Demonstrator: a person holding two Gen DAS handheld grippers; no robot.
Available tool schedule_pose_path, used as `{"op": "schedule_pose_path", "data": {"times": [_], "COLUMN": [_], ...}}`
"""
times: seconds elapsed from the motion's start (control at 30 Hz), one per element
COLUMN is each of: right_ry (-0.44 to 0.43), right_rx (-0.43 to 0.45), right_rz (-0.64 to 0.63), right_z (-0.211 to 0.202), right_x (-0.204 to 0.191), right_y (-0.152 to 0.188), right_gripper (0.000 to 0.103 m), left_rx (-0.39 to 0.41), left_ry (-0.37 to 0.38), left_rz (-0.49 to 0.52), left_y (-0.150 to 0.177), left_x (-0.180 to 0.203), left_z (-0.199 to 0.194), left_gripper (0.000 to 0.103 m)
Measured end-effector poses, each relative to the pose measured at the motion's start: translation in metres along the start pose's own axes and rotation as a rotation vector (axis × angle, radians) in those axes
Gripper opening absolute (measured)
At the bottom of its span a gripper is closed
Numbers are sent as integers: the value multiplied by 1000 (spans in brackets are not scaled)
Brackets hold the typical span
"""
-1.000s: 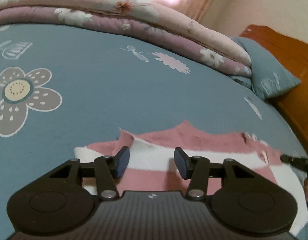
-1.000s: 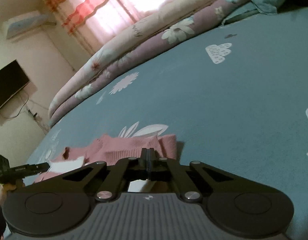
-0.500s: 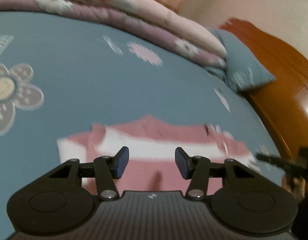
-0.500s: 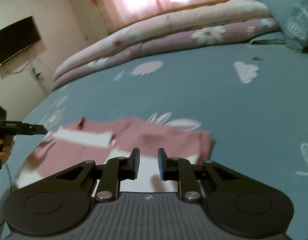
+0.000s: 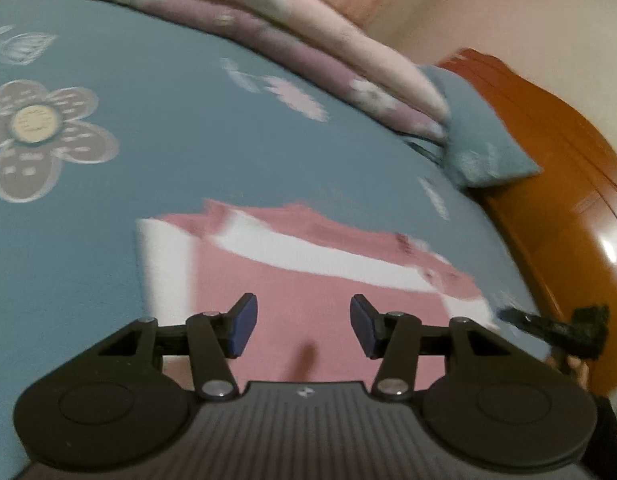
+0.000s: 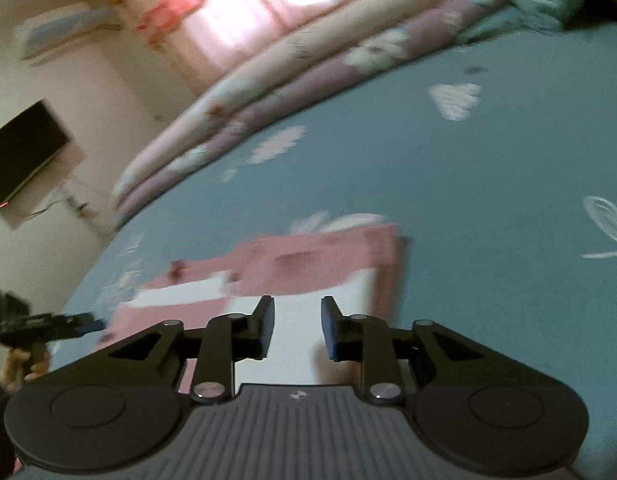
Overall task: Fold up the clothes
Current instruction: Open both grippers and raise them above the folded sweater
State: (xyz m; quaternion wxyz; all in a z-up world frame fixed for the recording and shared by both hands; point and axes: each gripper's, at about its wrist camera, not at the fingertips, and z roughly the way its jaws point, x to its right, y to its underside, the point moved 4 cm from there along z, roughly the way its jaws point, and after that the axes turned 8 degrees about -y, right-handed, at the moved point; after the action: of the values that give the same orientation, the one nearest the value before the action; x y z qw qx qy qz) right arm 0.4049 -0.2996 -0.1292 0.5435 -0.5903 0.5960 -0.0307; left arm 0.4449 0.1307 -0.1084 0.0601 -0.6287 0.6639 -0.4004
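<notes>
Both grippers hovering released over a pink-and-white striped garment (image 5: 308, 280) lying flat on a blue flowered bedsheet (image 5: 168, 128).

The left gripper (image 5: 303, 328) is standing about half open, pads gripping nothing. The right gripper (image 6: 296, 328) is showing a narrower gap, its jaws having just been opening, with nothing between them. Motion blur is softening the garment's edges, its near part is lying hidden behind the gripper bodies, and the hand (image 6: 18, 364) holding the left gripper is cut off at the frame edge.

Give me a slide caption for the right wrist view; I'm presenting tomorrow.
Right gripper, jaws just opened and empty, above the folded pink-and-white garment on the blue bedsheet.
</notes>
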Motion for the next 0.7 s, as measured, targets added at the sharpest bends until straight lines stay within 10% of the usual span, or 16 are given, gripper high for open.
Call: {"op": "schedule_pose_path", "data": {"times": [0.27, 0.7], "right_ry": [4, 33], "right_rx": [-39, 32], "right_rz": [95, 173], "right_z": [8, -18], "right_x": [22, 8], "right_y": [32, 30], "right_gripper": [28, 38], "left_rx": [-35, -30], "left_ry": [-240, -298], "left_rz": [195, 214], "left_y": [49, 61], "left_x": [31, 37], "left_z": [6, -27], "left_gripper": [52, 54]}}
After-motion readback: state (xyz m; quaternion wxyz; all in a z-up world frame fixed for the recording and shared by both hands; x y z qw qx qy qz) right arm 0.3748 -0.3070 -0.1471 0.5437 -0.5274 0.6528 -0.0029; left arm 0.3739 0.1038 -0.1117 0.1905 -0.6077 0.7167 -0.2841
